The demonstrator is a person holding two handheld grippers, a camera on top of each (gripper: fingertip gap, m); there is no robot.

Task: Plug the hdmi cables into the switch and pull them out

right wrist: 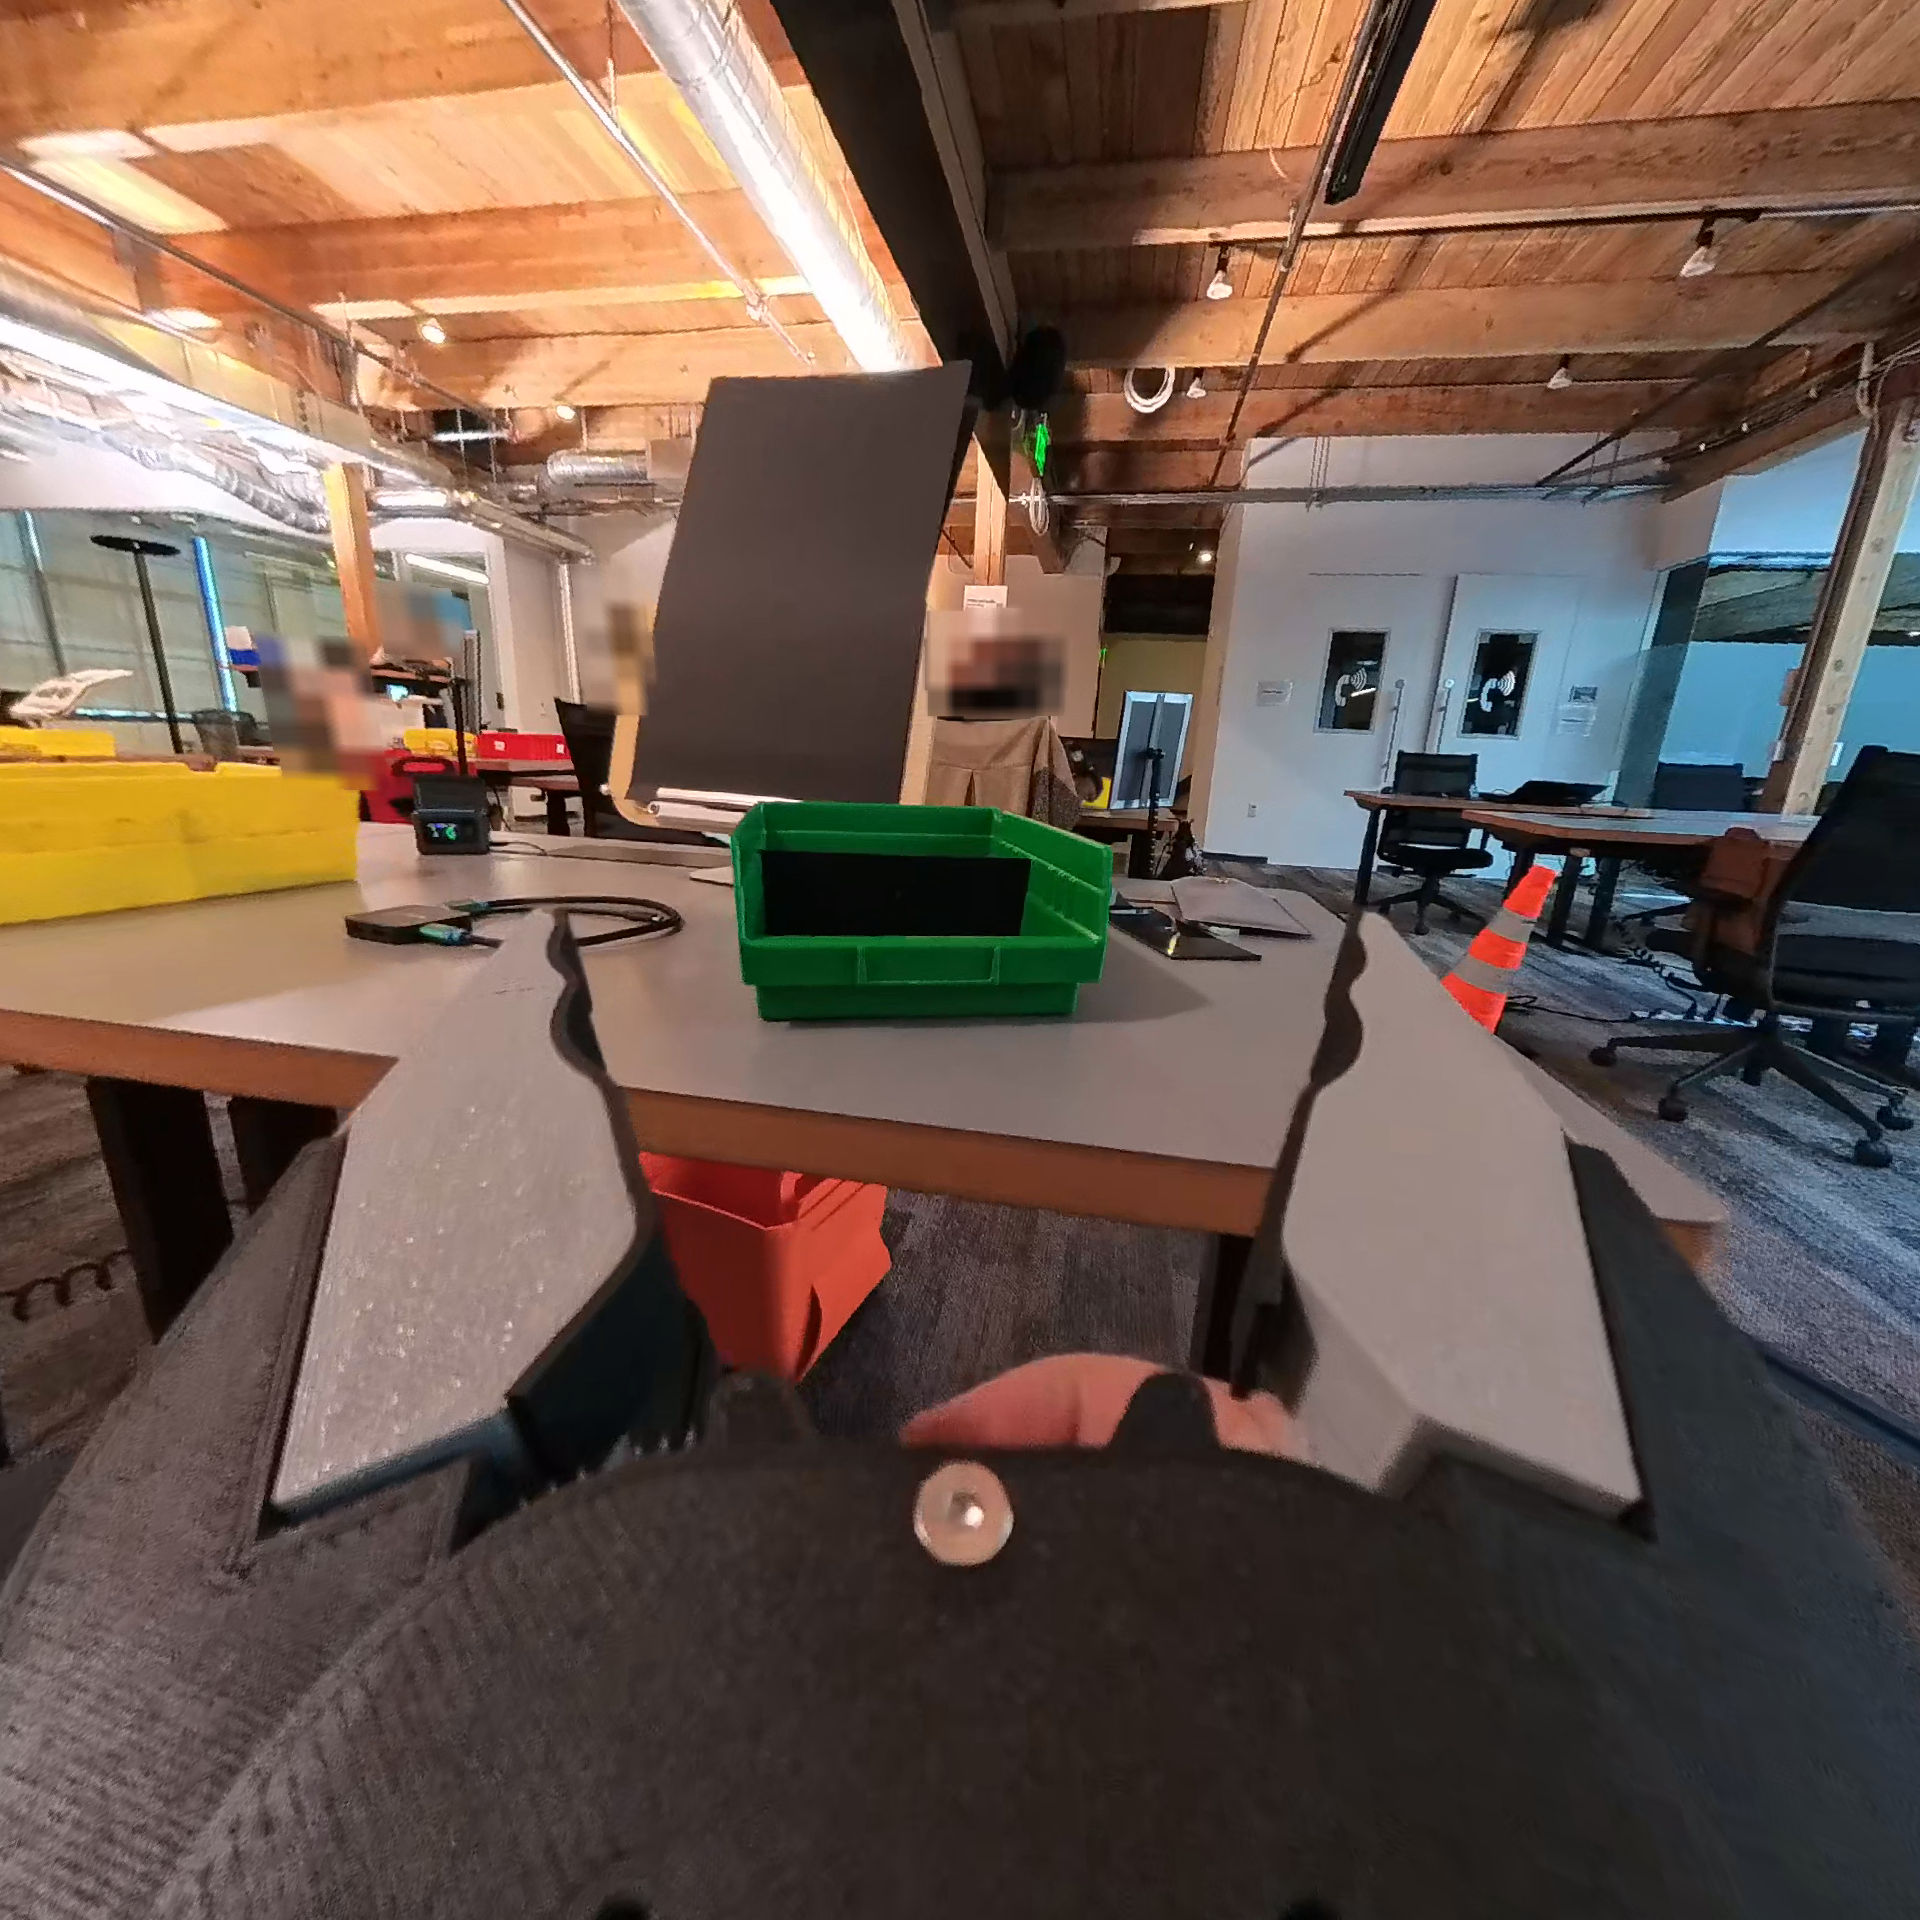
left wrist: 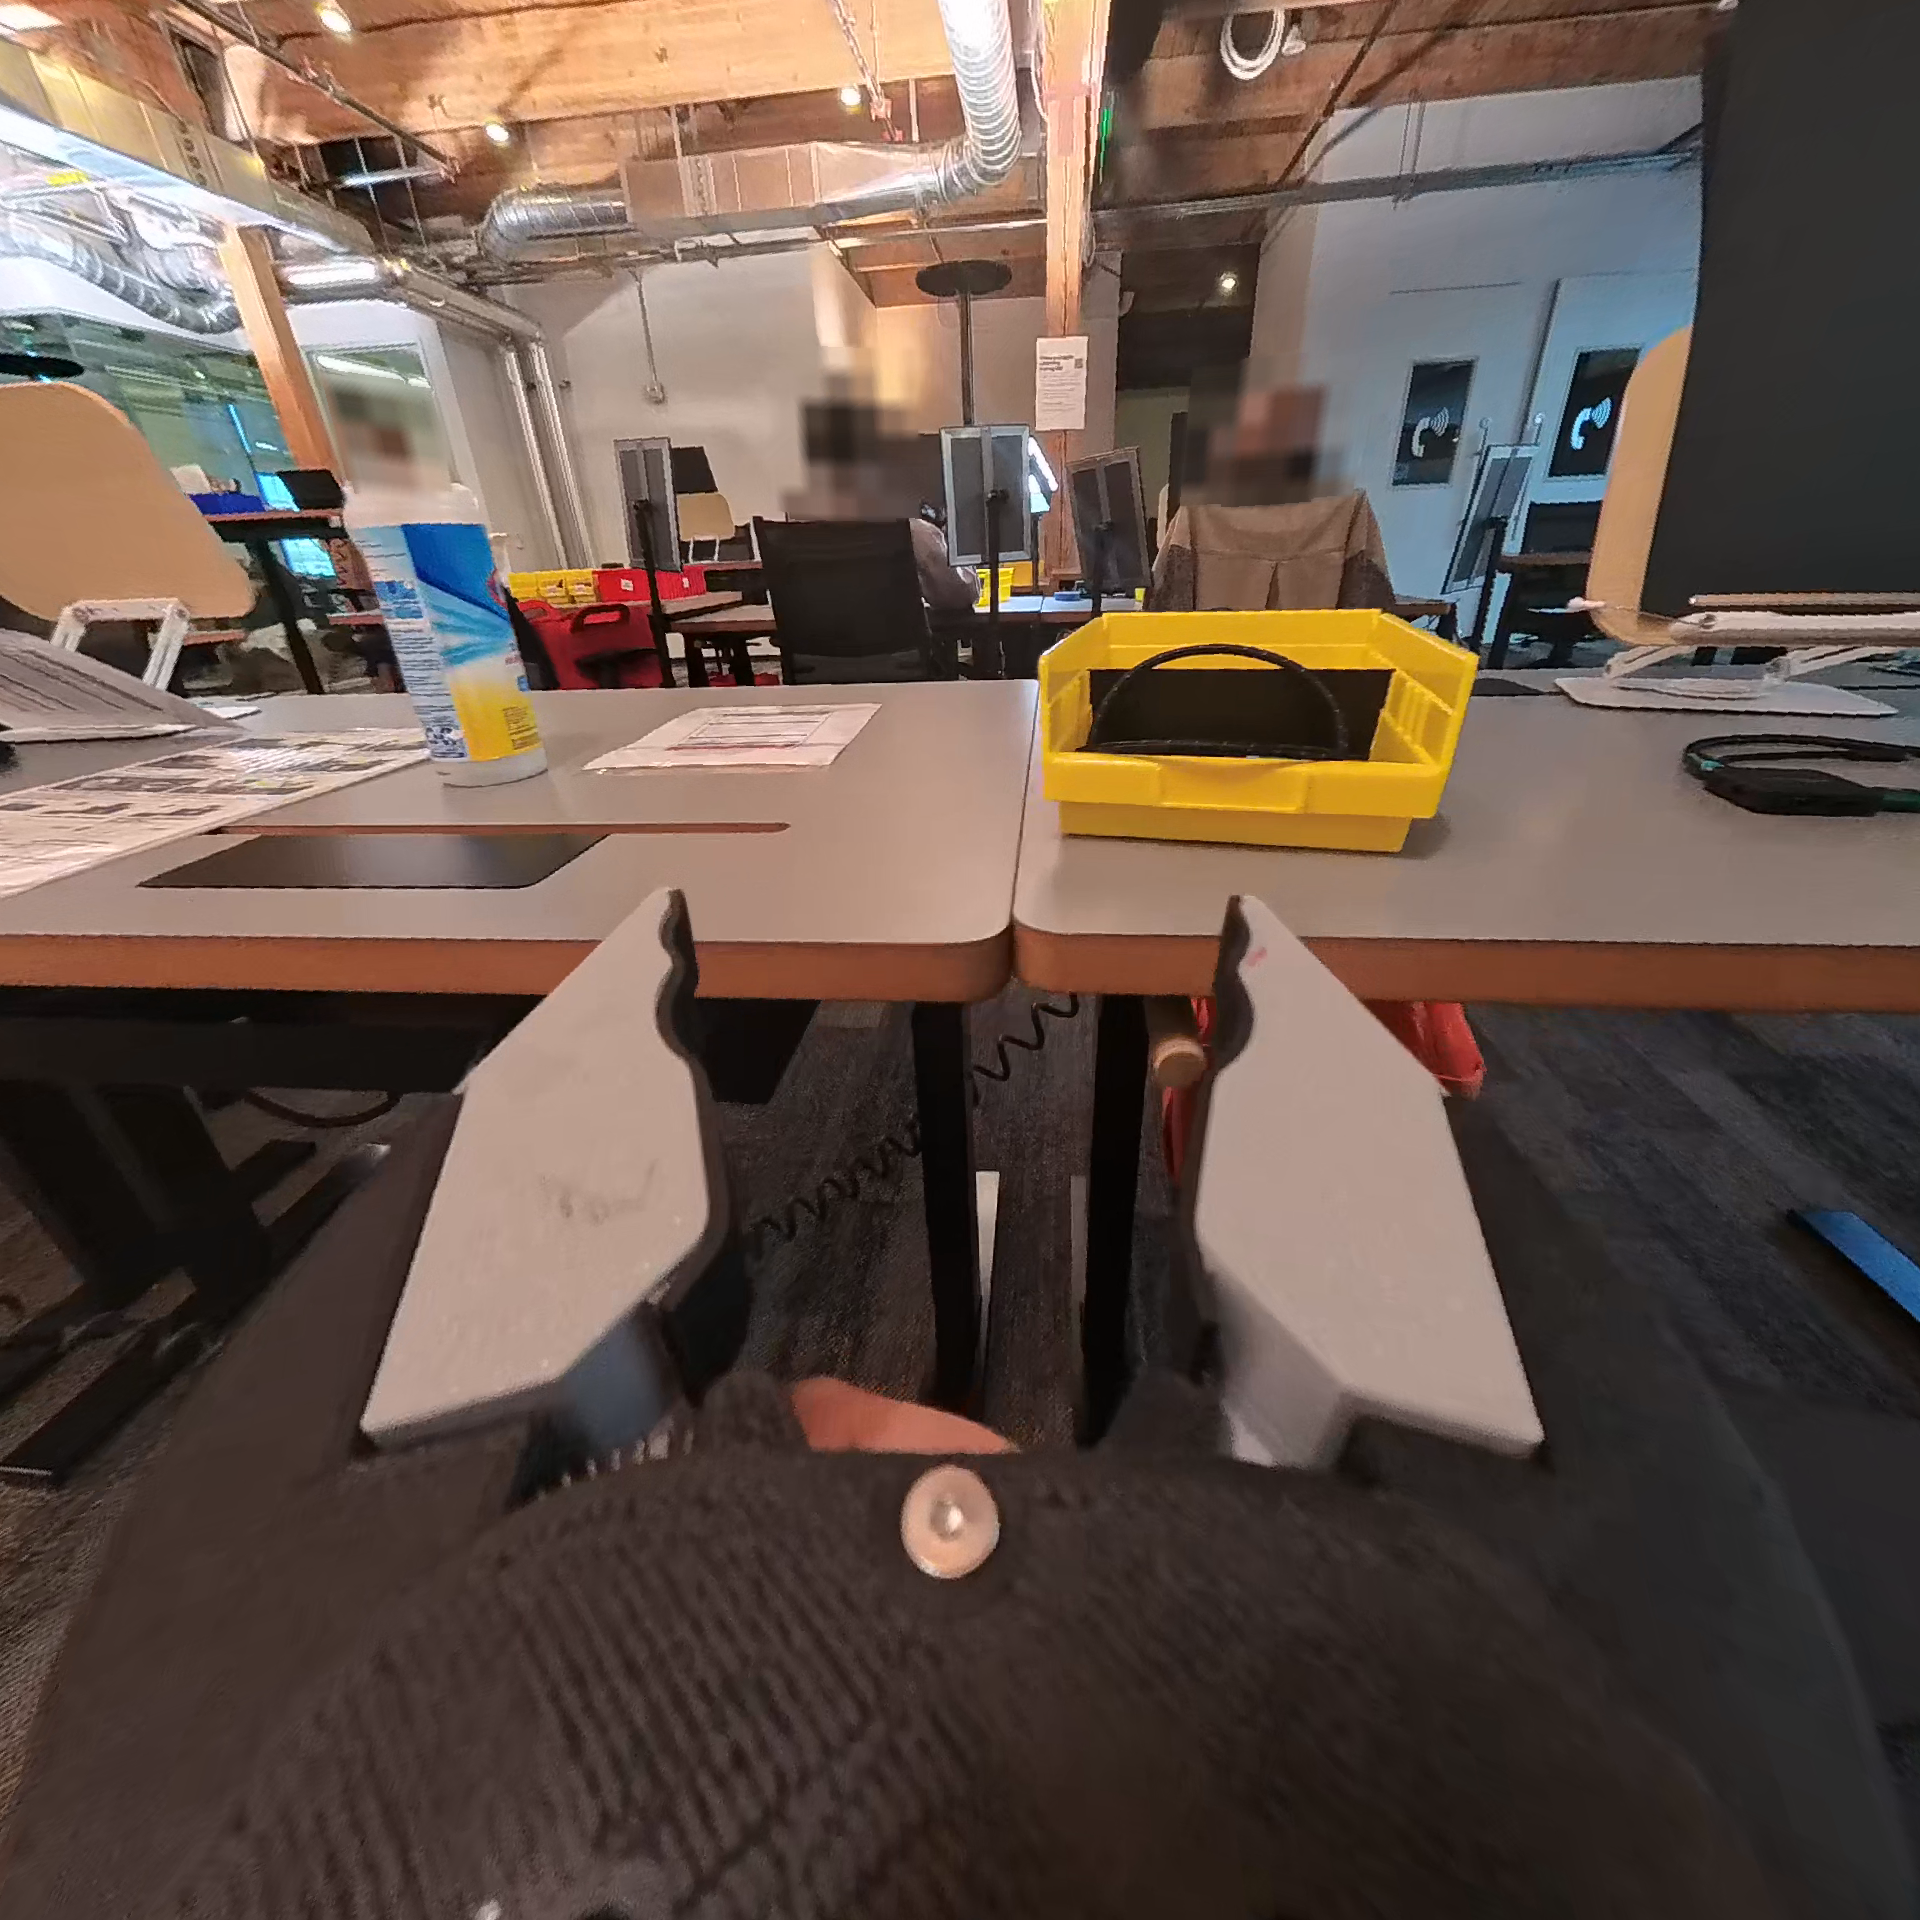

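A small black switch box (right wrist: 400,923) lies on the grey table (right wrist: 935,1070), with teal-ended cable plugs (right wrist: 457,935) at its right side and a black cable loop (right wrist: 623,920) behind. It also shows at the far right in the left wrist view (left wrist: 1797,792). A yellow bin (left wrist: 1247,727) holds a coiled black cable (left wrist: 1226,696). My left gripper (left wrist: 951,940) is open and empty, level with the table's front edge. My right gripper (right wrist: 956,956) is open and empty, short of the table edge, in front of a green bin (right wrist: 914,914).
A cleaner bottle (left wrist: 457,644), papers (left wrist: 187,790) and a black pad (left wrist: 374,860) lie on the left table. A tall black board (right wrist: 800,592) stands behind the green bin. An orange bin (right wrist: 769,1257) sits under the table. A traffic cone (right wrist: 1496,945) and office chairs (right wrist: 1808,935) stand to the right. The gap from one gripper's tips to the other's is roughly 95 centimetres.
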